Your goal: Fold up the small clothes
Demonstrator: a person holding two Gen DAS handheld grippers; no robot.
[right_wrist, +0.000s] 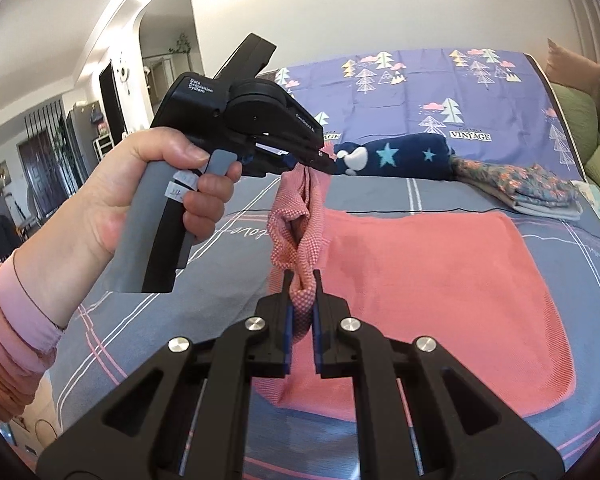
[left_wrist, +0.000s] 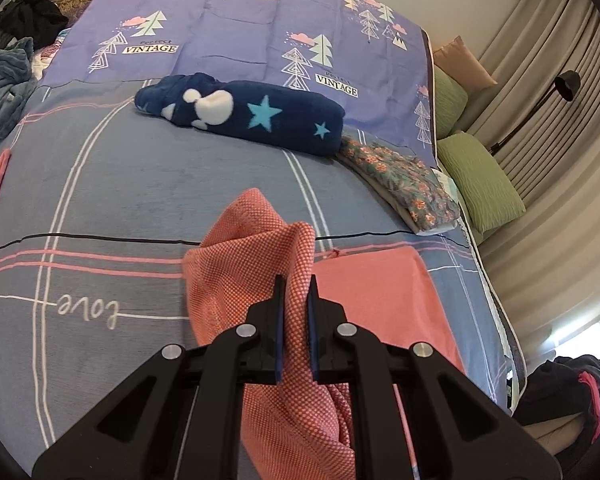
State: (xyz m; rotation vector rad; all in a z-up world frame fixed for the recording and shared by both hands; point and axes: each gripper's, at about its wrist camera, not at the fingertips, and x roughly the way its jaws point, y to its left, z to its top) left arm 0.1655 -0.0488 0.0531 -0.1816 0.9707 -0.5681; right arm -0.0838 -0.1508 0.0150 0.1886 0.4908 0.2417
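Note:
A pink knit garment (right_wrist: 440, 272) lies spread on the bed, its left edge lifted. My left gripper (left_wrist: 295, 284) is shut on a bunched fold of this pink garment (left_wrist: 252, 256) and holds it above the bed. In the right wrist view the left gripper (right_wrist: 324, 164) pinches the upper end of the lifted edge. My right gripper (right_wrist: 303, 280) is shut on the lower end of the same raised edge, a little above the bedsheet.
A rolled navy star-print fleece (left_wrist: 244, 112) and a folded floral garment (left_wrist: 404, 176) lie further back on the bed (left_wrist: 100, 200). Green pillows (left_wrist: 480, 184) sit at the right edge. A clothes pile (left_wrist: 4, 76) lies at the far left. Dark clothes (left_wrist: 568, 388) lie off the bed at right.

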